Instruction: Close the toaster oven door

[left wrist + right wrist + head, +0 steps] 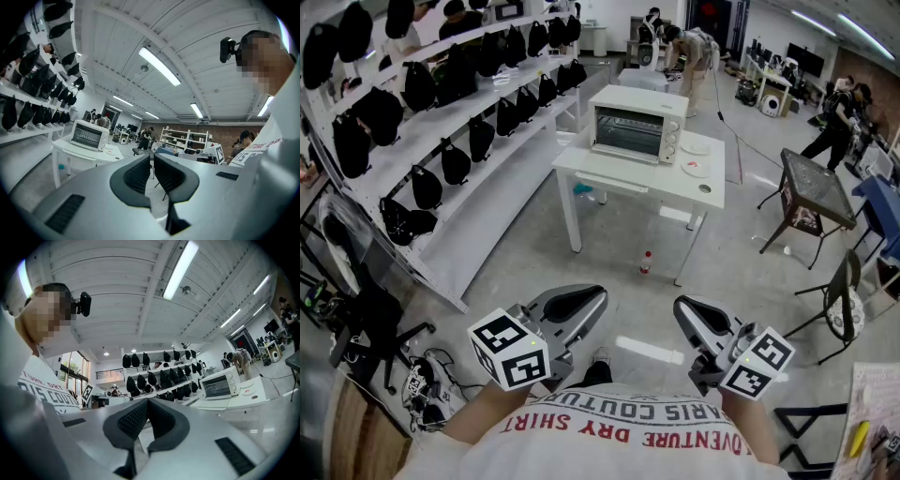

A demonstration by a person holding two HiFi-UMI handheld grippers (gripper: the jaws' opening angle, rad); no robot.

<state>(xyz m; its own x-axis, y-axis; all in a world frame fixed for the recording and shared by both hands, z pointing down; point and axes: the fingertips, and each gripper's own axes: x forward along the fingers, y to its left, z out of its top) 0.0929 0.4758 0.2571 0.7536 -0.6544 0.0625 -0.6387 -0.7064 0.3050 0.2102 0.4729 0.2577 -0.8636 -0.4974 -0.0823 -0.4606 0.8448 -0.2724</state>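
Note:
A white toaster oven (637,125) stands on a white table (712,195) far ahead across the floor; its glass door looks upright against its front. It also shows small in the left gripper view (88,135) and the right gripper view (220,383). My left gripper (586,302) and right gripper (694,314) are held close to the person's body, side by side and well short of the table. Both are shut with nothing between the pads, as the left gripper's (152,161) and the right gripper's (146,408) own views show.
Long white shelves with black bags (441,103) run along the left. Two plates (696,169) lie on the table beside the oven. A small bottle (646,262) stands on the floor under the table. Folding chairs (811,202) and people stand at the right and back.

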